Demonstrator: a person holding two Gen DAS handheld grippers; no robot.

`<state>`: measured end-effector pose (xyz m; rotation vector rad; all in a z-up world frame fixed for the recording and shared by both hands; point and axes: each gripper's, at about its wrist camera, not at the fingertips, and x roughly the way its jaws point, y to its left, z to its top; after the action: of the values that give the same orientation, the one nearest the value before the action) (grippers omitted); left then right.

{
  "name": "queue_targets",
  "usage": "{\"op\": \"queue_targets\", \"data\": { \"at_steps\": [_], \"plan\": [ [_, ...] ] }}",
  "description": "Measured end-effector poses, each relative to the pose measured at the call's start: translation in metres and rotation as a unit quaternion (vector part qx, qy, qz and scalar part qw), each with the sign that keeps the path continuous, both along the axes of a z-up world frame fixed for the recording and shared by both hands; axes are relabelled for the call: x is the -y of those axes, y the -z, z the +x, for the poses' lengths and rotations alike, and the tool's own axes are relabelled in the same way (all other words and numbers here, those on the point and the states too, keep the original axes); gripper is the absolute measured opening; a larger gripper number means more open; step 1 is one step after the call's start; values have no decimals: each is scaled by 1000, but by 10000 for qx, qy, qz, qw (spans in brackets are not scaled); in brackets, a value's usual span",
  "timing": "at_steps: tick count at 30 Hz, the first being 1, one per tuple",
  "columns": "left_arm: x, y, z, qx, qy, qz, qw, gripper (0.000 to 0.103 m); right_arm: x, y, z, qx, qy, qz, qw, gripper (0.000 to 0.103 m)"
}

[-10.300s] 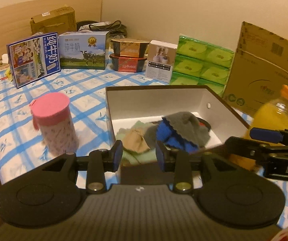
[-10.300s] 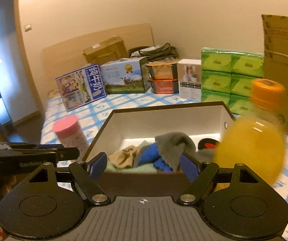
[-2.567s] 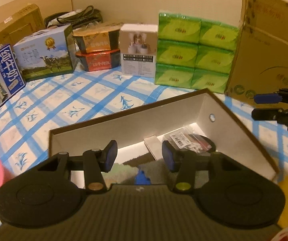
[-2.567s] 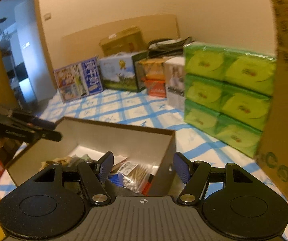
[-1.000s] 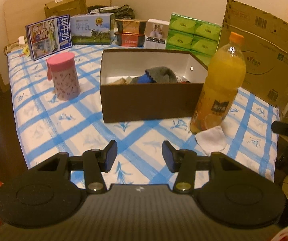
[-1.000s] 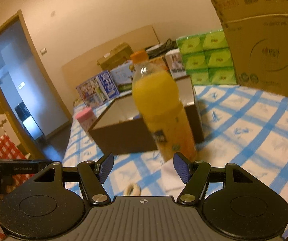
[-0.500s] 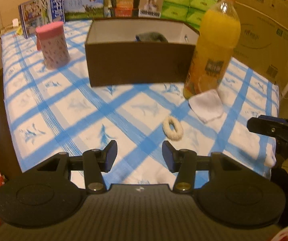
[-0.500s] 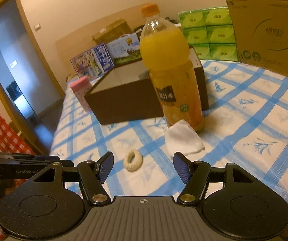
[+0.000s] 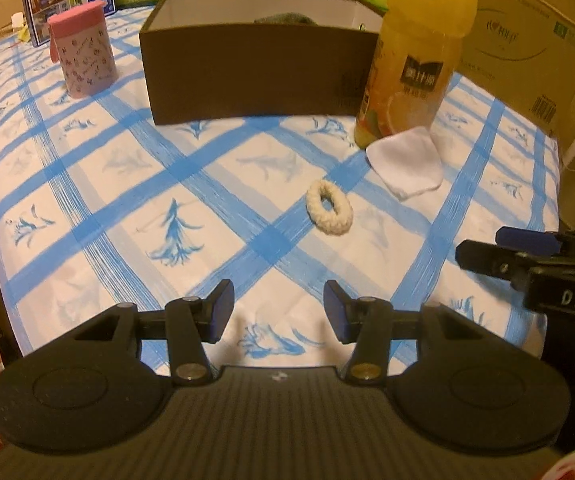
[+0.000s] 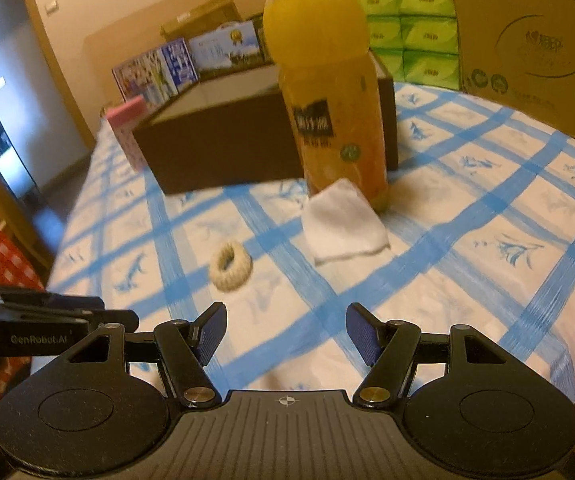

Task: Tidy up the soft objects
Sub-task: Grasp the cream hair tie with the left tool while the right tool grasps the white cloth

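Both the left gripper (image 9: 278, 311) and right gripper (image 10: 286, 335) hang released and empty, lower and nearer the cream fuzzy ring (image 9: 329, 208) than half a second ago. The ring lies just in front of the orange juice bottle (image 9: 415, 60), whose base the white folded cloth (image 9: 405, 162) touches. The brown box (image 9: 255, 68) behind hides its contents except a grey scrap. The bottle's cap is cropped. "DAS" reads on the right gripper.

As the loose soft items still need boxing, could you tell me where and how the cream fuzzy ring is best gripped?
Take the cream fuzzy ring across one side of its loop, probably the near arc, coming straight down from above. It lies flat on the checked tablecloth, apart from the white cloth, so one finger can drop into its open centre and one outside. Both the left gripper and right gripper are open and empty.
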<state>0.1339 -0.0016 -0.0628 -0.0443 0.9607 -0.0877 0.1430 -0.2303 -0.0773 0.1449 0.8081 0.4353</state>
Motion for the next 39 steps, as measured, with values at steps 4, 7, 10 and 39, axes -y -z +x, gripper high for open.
{"op": "queue_targets", "data": {
  "at_steps": [4,7,10,39],
  "plan": [
    [3,8,1,-81,-7,45,10000,46,-5,9,1,-85,24,-195,9998,66],
    [3,13,3,-117,-23,40,9999,46,-11,13,2,-126,85,-416,9990,66],
    [4,17,6,-165,-37,20,9999,46,-14,18,3,-185,54,-539,9984,66],
    [50,47,77,454,657,175,9967,55,22,30,56,215,766,-117,9968,66]
  ]
}}
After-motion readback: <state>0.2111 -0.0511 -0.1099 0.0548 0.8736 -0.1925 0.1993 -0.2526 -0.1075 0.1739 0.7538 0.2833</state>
